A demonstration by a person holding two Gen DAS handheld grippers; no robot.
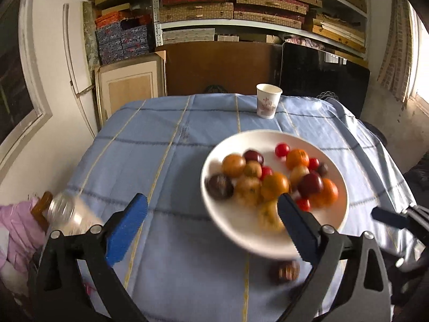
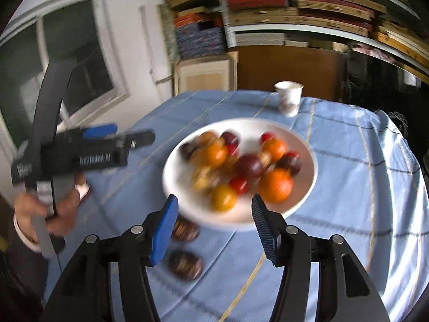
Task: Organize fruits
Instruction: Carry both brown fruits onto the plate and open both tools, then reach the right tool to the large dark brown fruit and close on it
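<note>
Fruits [image 1: 270, 179] heap on the white plate [image 1: 241, 230]; left tongs [image 1: 211, 209] and right tongs [image 2: 214, 209] both gape, grasping nothing.

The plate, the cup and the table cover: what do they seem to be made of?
The plate looks like glazed white ceramic: smooth, with soft sheen, though plastic cannot be ruled out. The cup looks like matte paper: thin rolled rim, printed red marks. The table cover looks like woven cloth: light blue, matte, with stitched lines, draping over the edges.

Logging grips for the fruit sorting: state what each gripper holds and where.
Nothing is held. The left gripper and right gripper are both open and empty, near the plate.
</note>
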